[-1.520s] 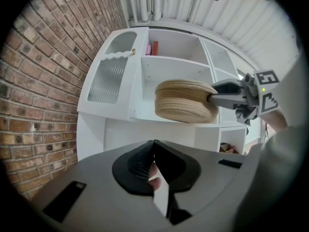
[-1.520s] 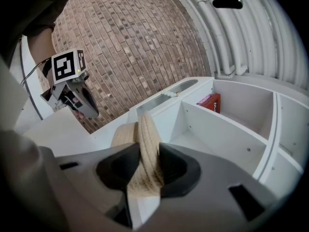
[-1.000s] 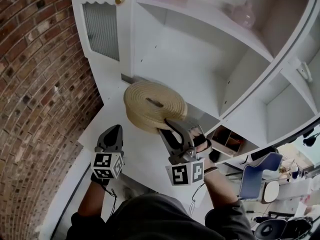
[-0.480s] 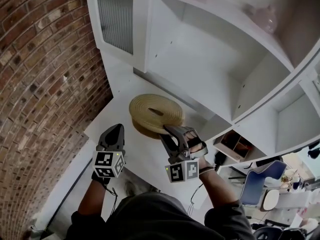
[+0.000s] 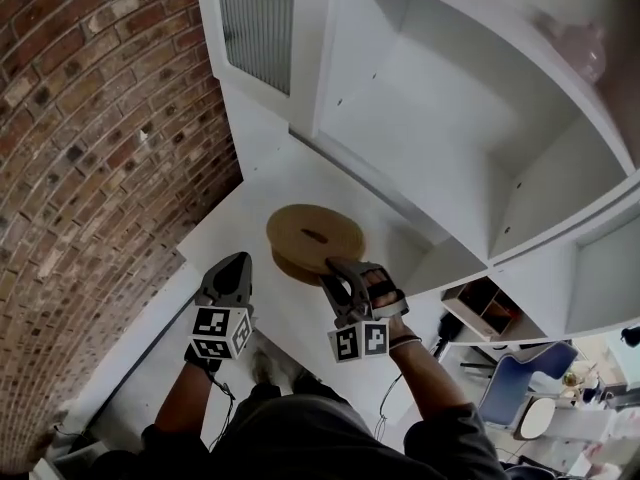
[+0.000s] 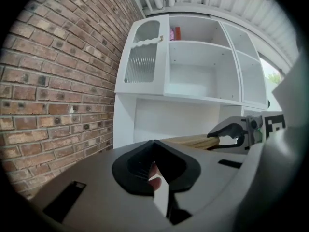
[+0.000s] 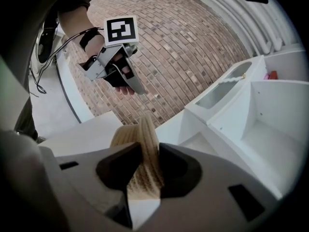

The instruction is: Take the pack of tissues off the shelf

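Partly — right claw (image 5: 335,271) covers basket (image 5: 310,236) rim.

brick wall (image 5: 90,168) at left; ribbed cabinet door (image 5: 255,23) above; blue chair (image 5: 510,373) lower right.

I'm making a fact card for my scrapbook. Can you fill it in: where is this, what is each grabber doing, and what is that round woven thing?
Place: white shelf unit beside a brick wall
Right gripper: shut on the rim of the woven round holder
Holder look: tan, flat and round, with a slot on top
Holder place: over the white counter; cannot tell if it touches
Left gripper: shut, empty, apart from the holder
Top shelf: small red box
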